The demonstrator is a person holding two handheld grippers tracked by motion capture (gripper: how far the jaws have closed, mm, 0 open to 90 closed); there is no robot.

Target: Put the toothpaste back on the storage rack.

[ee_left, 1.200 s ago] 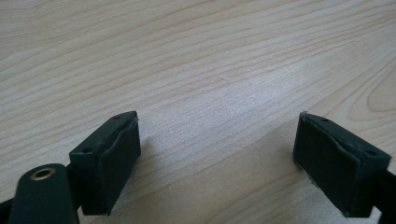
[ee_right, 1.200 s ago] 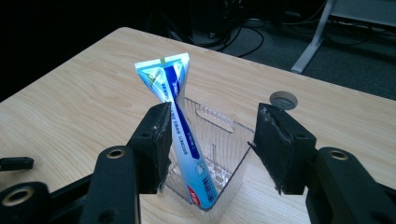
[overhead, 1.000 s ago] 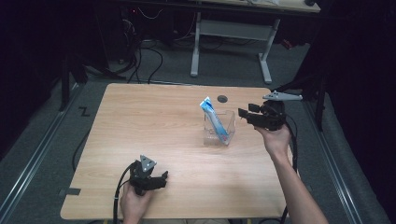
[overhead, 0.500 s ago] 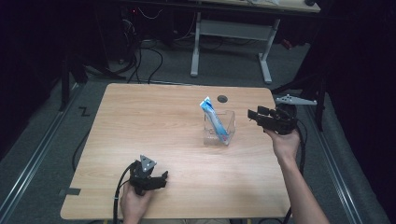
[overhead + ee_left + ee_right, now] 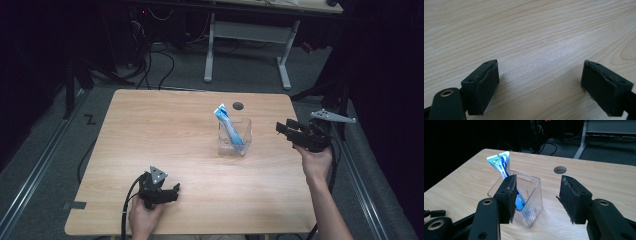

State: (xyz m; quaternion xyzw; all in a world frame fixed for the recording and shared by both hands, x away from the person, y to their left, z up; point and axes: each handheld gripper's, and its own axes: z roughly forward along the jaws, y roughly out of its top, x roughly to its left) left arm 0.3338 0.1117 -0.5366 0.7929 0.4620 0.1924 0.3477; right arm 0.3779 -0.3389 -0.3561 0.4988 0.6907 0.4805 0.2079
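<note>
A clear ribbed plastic cup [image 5: 239, 140] stands right of the table's middle. A blue and white toothpaste tube [image 5: 226, 121] leans in it, crimped end up. My right gripper [image 5: 281, 129] hovers at the table's right edge, well apart from the cup, jaws open and pointing left at it. In the right gripper view, the cup [image 5: 530, 192] and tube [image 5: 499, 163] lie ahead, beyond the open right gripper [image 5: 537, 195]. My left gripper [image 5: 175, 190] rests on the table near the front left, open. The left gripper [image 5: 540, 77] has bare wood between its jaws.
The wooden table [image 5: 160, 130] has a round cable hole [image 5: 238, 105] just behind the cup. A white desk frame [image 5: 250, 32] and floor cables [image 5: 160, 60] lie beyond the far edge. Dark floor surrounds the table.
My right gripper has drawn away from the cup to the right, out to the table's right edge. The cup, the tube and the left gripper have stayed put.
</note>
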